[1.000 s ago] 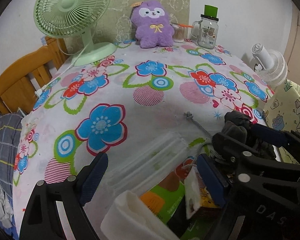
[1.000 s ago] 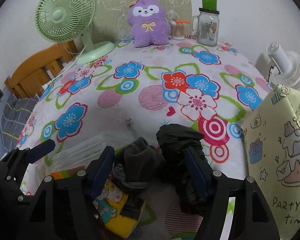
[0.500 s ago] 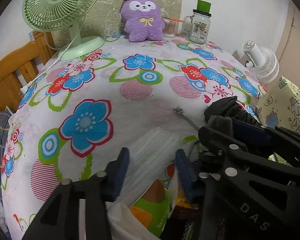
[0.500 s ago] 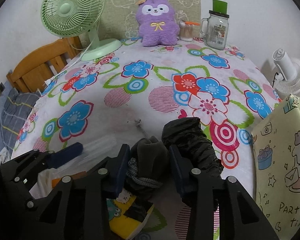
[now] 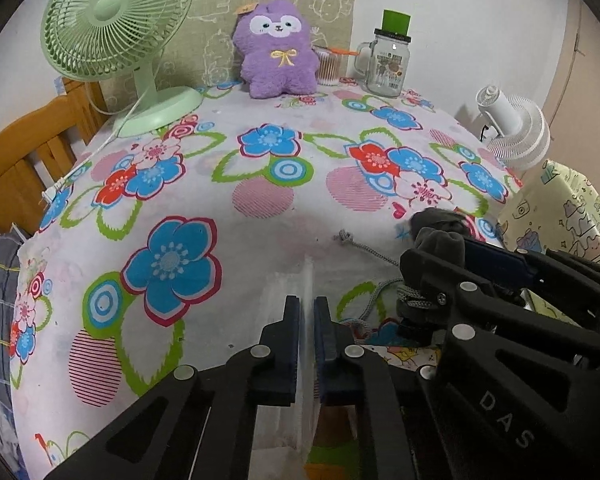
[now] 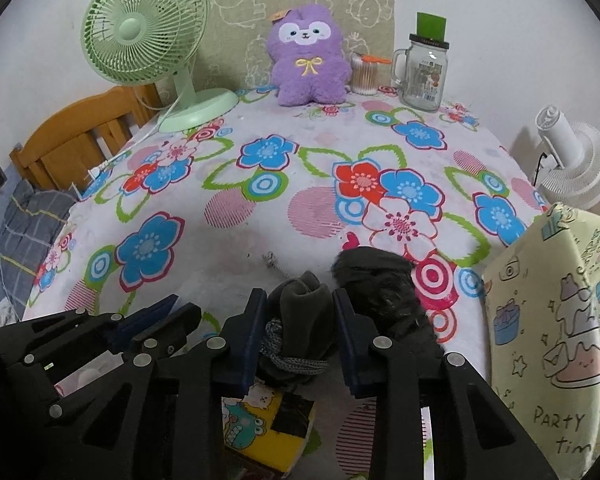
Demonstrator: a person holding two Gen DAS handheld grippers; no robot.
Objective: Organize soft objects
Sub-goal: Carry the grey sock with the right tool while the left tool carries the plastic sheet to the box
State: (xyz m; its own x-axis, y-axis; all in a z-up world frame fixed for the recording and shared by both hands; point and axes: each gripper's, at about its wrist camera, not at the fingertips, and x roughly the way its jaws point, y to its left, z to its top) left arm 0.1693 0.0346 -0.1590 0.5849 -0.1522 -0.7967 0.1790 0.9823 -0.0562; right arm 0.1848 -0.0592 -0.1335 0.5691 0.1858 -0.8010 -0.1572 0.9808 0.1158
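Note:
My left gripper [image 5: 307, 320] is shut on the edge of a clear plastic bag [image 5: 290, 284] that lies on the flowered tablecloth [image 5: 260, 184]. My right gripper [image 6: 300, 320] is shut on a dark grey drawstring pouch [image 6: 306, 312] with a grey cord [image 6: 288, 360] around it. A black fuzzy bundle [image 6: 380, 292] lies just right of the pouch. A colourful cartoon packet [image 6: 260, 424] lies under the right gripper. The right gripper and pouch also show in the left wrist view [image 5: 440, 240]. A purple plush toy [image 6: 308, 60] sits at the far edge of the table.
A green desk fan [image 6: 148, 36] stands at the back left, its cable trailing off the table. A glass jar mug [image 6: 424, 68] and a cotton swab cup [image 6: 364, 74] stand at the back right. A yellow party bag [image 6: 552, 320], a white fan [image 6: 572, 164] and a wooden chair [image 6: 80, 136] flank the table.
Both grippers have closed from open: the left onto the clear plastic bag, the right onto the grey pouch. Both views have shifted slightly.

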